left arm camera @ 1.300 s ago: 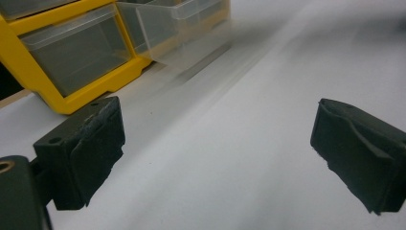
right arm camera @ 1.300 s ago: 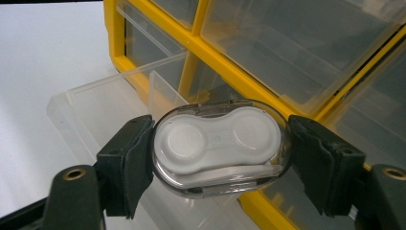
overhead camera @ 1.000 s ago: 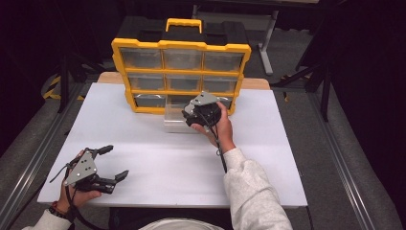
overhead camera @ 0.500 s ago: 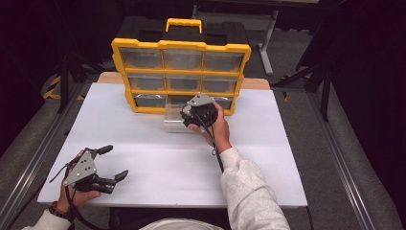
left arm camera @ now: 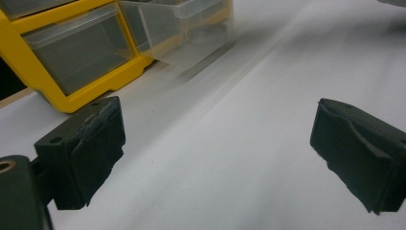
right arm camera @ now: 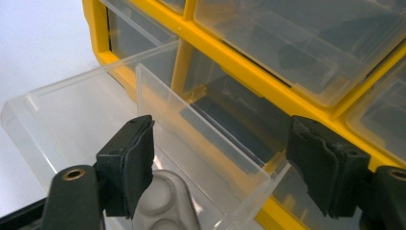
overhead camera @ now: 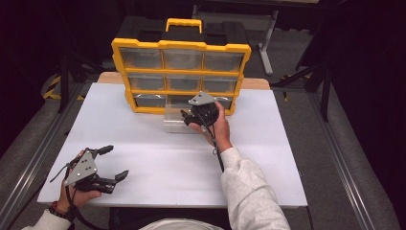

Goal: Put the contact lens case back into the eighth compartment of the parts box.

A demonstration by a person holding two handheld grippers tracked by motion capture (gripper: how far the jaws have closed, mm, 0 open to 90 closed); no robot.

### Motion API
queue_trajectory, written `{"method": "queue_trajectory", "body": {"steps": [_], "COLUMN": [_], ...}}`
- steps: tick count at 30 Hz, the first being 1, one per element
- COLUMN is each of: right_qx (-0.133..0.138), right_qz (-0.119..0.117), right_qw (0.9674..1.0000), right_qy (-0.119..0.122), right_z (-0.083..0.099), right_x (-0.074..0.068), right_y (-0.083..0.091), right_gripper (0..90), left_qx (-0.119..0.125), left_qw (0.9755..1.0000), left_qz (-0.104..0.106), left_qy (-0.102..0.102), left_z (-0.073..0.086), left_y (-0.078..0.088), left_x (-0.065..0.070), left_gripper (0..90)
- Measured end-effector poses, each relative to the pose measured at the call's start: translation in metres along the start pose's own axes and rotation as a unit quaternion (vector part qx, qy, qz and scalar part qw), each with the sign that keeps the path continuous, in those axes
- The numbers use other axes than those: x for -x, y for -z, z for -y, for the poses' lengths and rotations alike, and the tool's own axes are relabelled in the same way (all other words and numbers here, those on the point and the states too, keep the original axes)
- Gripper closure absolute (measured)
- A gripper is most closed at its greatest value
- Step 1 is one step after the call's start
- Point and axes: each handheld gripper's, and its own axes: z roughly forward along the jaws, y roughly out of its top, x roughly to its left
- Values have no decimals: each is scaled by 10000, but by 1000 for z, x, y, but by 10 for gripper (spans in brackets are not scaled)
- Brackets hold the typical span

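While nine-drawer organizer (overhead camera: 181,72) stands, one clear drawer (overhead camera: 176,119) pulled out; right tool (overhead camera: 192,117) released, left tool (overhead camera: 115,162) released.

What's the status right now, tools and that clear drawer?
Left tool open, idle at near table edge. Right tool open, jaws straddling the clear drawer, pulled out of yellow organizer. Nothing in the way.

The table (overhead camera: 158,158) is seen from above and from the person's side, looking forward and down, with the yellow cabinet (overhead camera: 181,72) at the far edge. From low over the tabletop, the cabinet's corner (left arm camera: 72,57) and a clear drawer (left arm camera: 191,24) are viewed obliquely. The same drawer (right arm camera: 143,139) and cabinet front are seen very close in the right gripper view.
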Motion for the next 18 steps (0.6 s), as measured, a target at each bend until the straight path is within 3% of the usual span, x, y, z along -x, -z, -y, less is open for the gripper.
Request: {"method": "queue_trajectory", "body": {"steps": [18], "right_qx": [297], "right_qz": [7], "right_qw": [9995], "right_qy": [118], "right_z": [-8], "right_x": [4], "right_y": [16], "right_gripper": [259], "left_qx": [-16], "left_qw": [10000], "left_qz": [-51], "left_qy": [-8], "left_z": [0], "left_y": [1], "left_x": [0], "left_gripper": [55]}}
